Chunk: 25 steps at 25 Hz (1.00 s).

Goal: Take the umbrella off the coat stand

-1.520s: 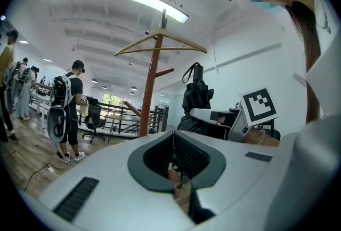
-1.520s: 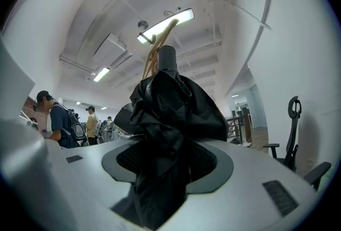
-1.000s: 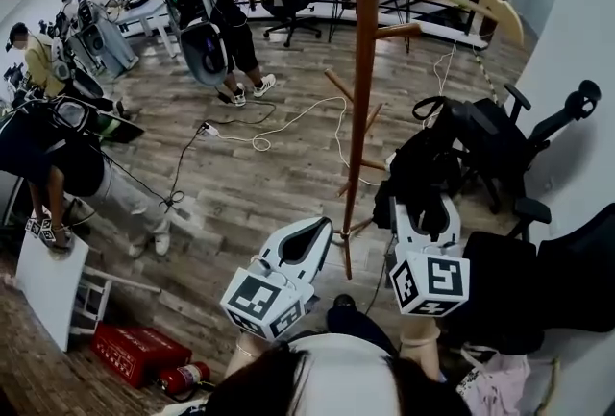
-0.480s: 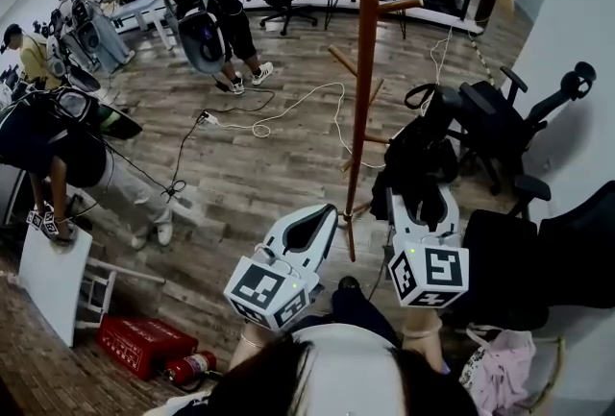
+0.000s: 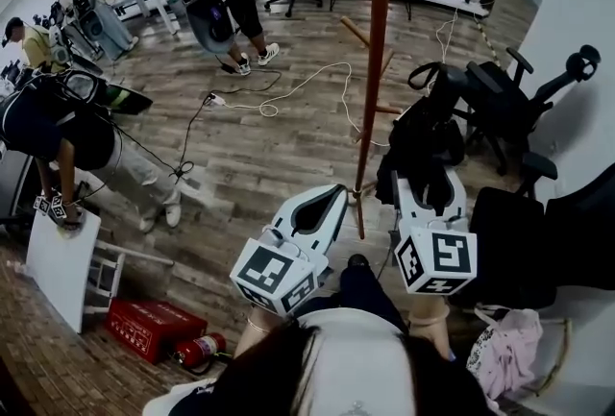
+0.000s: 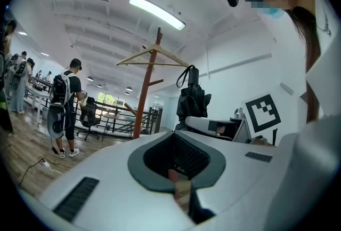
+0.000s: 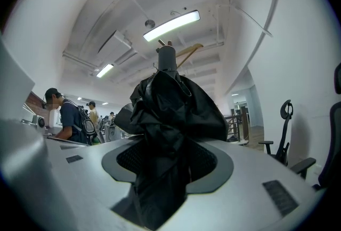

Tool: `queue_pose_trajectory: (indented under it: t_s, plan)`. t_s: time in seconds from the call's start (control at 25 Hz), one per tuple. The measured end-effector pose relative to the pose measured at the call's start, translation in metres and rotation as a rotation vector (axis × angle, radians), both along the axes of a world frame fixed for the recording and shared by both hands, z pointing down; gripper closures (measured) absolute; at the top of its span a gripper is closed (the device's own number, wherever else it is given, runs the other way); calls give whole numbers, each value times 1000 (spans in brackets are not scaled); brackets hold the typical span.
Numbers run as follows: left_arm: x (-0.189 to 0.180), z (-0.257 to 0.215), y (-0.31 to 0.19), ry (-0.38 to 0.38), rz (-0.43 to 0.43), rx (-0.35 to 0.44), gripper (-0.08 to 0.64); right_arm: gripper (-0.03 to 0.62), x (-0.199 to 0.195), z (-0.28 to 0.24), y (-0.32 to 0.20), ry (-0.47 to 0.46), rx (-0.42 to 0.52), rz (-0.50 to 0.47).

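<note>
The black umbrella (image 5: 423, 150) is grasped upright by the right gripper (image 5: 430, 185), its folded cloth filling the jaws. It is seen just beside the coat stand (image 5: 374, 68), apparently clear of every peg, so the removal is judged all but done. The left gripper (image 5: 330, 201) is kept clenched and empty.

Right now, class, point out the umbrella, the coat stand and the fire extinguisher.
umbrella (image 7: 170, 118), right gripper view, folded black cloth.
coat stand (image 5: 375, 68), head view, wooden pole.
fire extinguisher (image 5: 198, 350), head view, red body.
</note>
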<state>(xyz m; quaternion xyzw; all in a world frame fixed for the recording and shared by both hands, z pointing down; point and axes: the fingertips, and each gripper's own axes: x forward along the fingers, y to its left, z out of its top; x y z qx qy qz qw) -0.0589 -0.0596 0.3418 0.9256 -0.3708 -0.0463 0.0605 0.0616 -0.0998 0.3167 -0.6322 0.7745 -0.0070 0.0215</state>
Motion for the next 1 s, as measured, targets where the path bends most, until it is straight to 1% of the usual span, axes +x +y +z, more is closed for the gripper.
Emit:
queue_pose_trajectory:
  t_s: [0.36,0.56,1.0]
  plan:
    - [-5,8,24,-1,17,-11,551,353,-13,11,23,3,-16,-7]
    - [-11,12,34,9,9,-20,551,353,-16,13,34,3,-21,-6]
    - [-5,21,54,24,29,-31,550,353,-17,19,58,22,-27,-8]
